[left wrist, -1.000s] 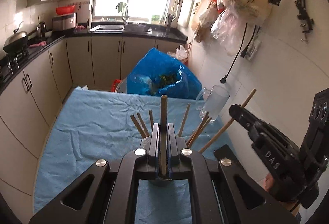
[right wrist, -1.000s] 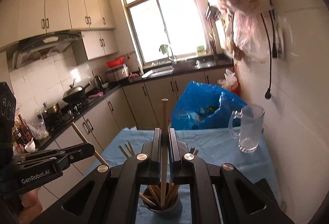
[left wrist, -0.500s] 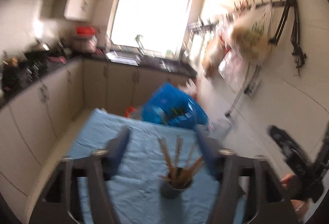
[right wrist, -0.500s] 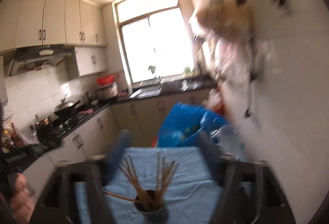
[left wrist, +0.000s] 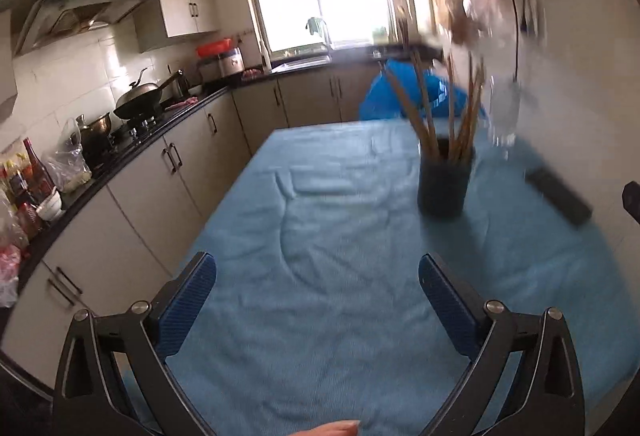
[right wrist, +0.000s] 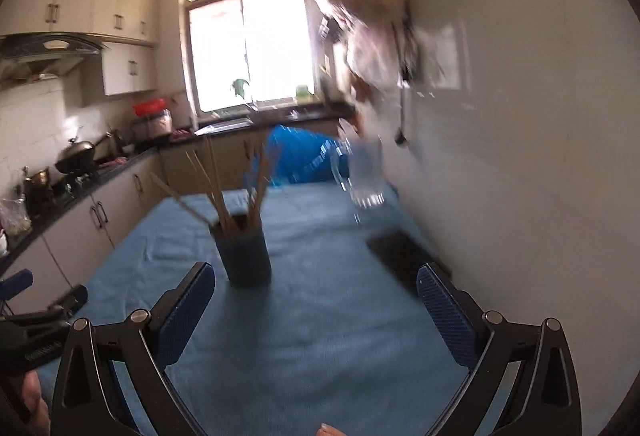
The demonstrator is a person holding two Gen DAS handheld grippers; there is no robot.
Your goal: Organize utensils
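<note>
Both sticks dropped in the cup: left tool and right tool now wide open, empty, pulled back.

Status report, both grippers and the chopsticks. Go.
Left gripper open, empty. Right gripper open, empty. Chopsticks upright in dark cup on blue cloth. Nothing blocking; black remote beside cup.

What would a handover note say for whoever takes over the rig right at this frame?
Left gripper: open, empty, above the blue cloth.
Right gripper: open, empty, facing the holder.
Chopsticks stand bunched in the dark cup holder on the cloth, near the glass mug and a dark flat object by the wall.
Done: every chopstick in view is in the holder.
Left: none visible on the cloth; check beyond the frame.
</note>
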